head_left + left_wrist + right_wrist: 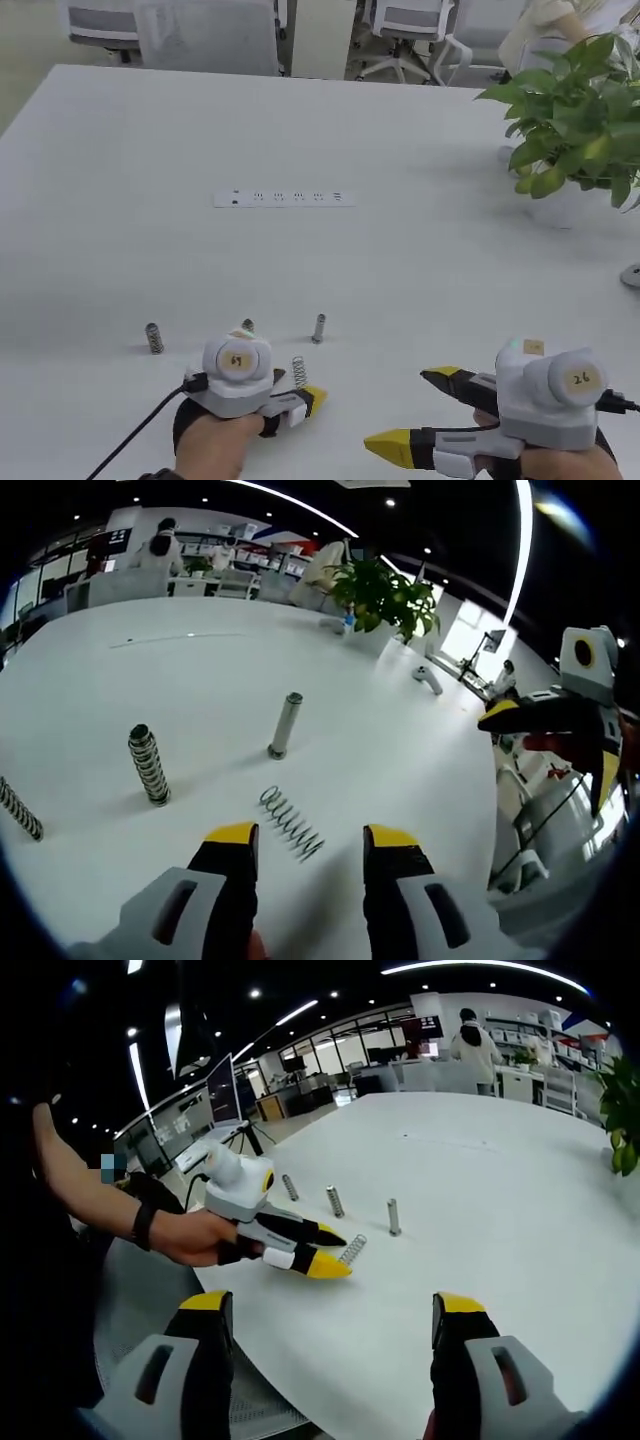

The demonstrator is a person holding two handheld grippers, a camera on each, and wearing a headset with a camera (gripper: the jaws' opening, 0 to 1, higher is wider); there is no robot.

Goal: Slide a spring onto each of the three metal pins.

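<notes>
White table (120, 200), plant (575, 110) at the far right edge, power strip (285, 198) mid-table.

Right gripper (412, 408) sits low on the near right with its jaws spread wide and nothing in them, well apart from the pins.

Left gripper (312, 835) is near the pin row, jaws released, gap bare.

Three pins stand upright in a row:
- The left pin (154, 338) has a spring on it.
- The middle pin (148, 765) also has a spring on it. In the head view the left gripper partly hides it.
- The right pin (318, 328) is bare.

Loose spring (291, 823) lies on the table just ahead of the left jaws, in line with the gap and nearer the bare pin than the others. Can't tell if it touches a jaw tip; the angle's poor.
</notes>
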